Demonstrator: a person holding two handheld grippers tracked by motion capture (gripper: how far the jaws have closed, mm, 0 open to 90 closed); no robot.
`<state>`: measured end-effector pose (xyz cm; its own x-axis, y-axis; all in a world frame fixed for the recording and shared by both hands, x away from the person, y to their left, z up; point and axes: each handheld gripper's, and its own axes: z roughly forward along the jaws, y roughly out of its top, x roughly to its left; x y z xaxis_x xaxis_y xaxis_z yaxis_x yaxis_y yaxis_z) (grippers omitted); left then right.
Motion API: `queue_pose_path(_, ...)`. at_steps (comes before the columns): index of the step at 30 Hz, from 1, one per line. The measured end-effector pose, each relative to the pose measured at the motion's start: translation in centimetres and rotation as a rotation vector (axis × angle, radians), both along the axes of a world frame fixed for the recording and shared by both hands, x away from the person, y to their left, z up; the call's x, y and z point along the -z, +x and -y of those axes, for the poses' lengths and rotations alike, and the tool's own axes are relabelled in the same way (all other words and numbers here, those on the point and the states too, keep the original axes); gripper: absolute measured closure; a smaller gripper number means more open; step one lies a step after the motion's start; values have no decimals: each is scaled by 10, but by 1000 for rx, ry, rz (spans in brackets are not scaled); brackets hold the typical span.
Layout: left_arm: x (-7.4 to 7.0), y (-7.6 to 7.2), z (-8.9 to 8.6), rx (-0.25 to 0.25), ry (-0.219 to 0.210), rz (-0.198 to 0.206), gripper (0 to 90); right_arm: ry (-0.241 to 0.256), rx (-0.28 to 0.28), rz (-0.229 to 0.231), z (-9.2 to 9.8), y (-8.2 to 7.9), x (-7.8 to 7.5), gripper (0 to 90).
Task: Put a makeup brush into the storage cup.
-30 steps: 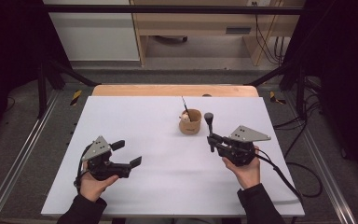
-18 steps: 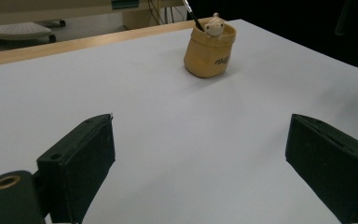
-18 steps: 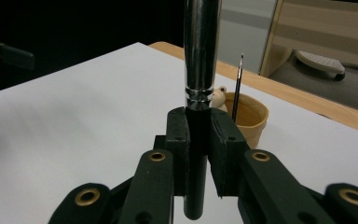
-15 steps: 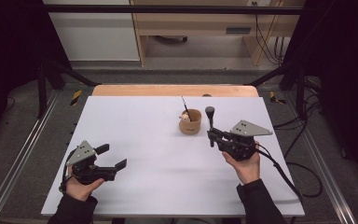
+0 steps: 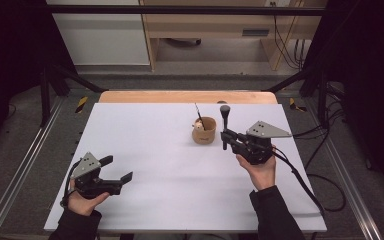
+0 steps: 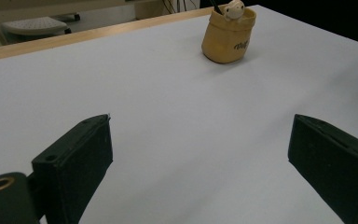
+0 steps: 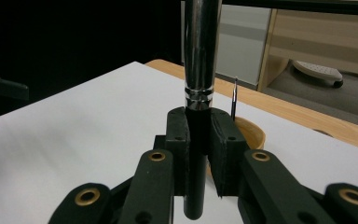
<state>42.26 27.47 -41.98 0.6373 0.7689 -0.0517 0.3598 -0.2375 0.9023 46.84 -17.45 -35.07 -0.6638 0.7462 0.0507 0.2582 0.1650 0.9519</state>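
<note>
Two tools: the person holds one in each hand over the white bench.
Right tool: its jaws are pressed tight on a brush with a black and silver handle. The brush stands straight up, head on top.
Why it is held so: I think the brush is going into the cup. Held upright, it can drop in handle first.
Where the brush is: up in the air, just beside the cup, on the side of the right hand. It is not in the cup yet.
Cup: small and tan, near the far middle of the bench. It has writing on its side.
In the cup: a thin dark stick leans out of it, and a little pale round thing peeks over the rim.
What is in the way: the thin stick and the pale thing take up room, so the brush must slip in next to them. A bump could tip the cup.
Left tool: its jaws are wide apart and hold nothing. It waits low at the near left, well apart from the cup.
Around: a wooden edge runs along the far side of the bench, and cables trail off at the right.
</note>
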Motion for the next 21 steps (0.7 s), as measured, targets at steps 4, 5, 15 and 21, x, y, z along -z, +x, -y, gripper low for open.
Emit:
queue_pose_path(4,2,1,-1,-2,7,-3,59,4,10,0,-2,5,-1,793)
queue_pose_path(5,2,2,-1,-4,5,-5,59,3,11,-3,-3,6,-1,793)
queue_pose_path(15,6,4,-4,-6,5,-14,59,22,38,-4,-6,22,-4,793)
queue_pose_path(21,7,5,-3,-6,7,-20,60,41,53,-8,-10,29,-4,793)
